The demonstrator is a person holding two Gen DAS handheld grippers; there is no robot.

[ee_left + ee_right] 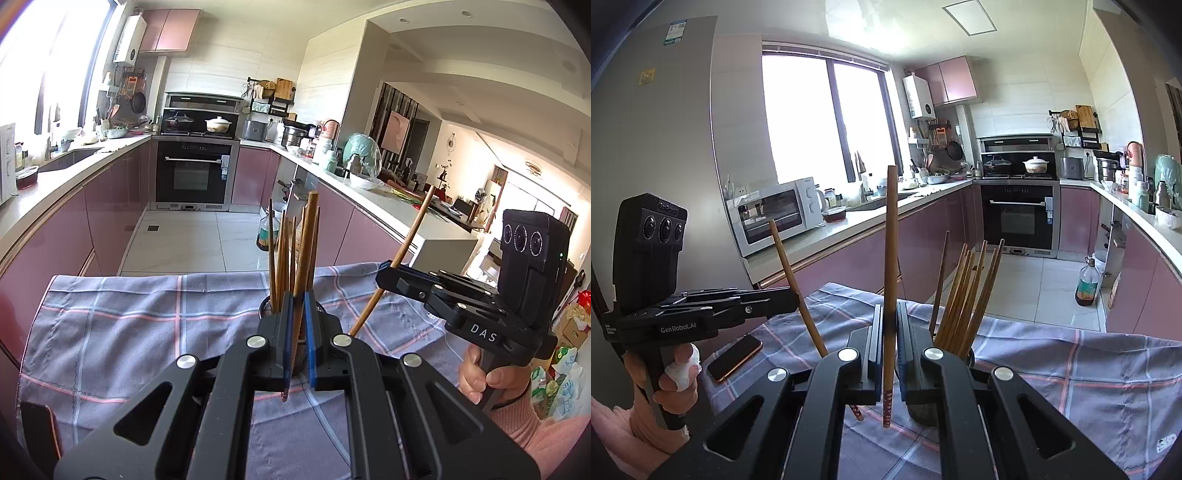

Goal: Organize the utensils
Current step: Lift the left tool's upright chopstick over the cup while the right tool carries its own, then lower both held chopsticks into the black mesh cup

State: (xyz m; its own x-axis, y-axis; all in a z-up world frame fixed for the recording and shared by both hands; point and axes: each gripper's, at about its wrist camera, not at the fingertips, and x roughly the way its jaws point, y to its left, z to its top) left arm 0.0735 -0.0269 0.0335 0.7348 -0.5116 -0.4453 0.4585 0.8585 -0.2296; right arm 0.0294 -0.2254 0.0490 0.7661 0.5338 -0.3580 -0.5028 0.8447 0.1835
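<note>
My left gripper (298, 306) is shut on one brown chopstick (308, 240) that stands nearly upright, its patterned tip hanging below the jaws. Just behind it, a dark holder (266, 308) carries several chopsticks (282, 251). At the right, my right gripper (386, 274) is shut on a second chopstick (413, 229) that leans right. In the right wrist view, the right gripper (890, 314) clamps its upright chopstick (891, 240), while the left gripper (794, 295) pinches a slanted chopstick (786, 258). The mesh holder (921, 410) with its chopsticks (967, 295) stands just right of the right jaws.
A grey-blue checked cloth (1071, 369) covers the table. A phone (735, 356) lies on it at the left, near the hand on the left gripper. Beyond the table's far edge are the kitchen floor, an oil bottle (1087, 284) and pink cabinets.
</note>
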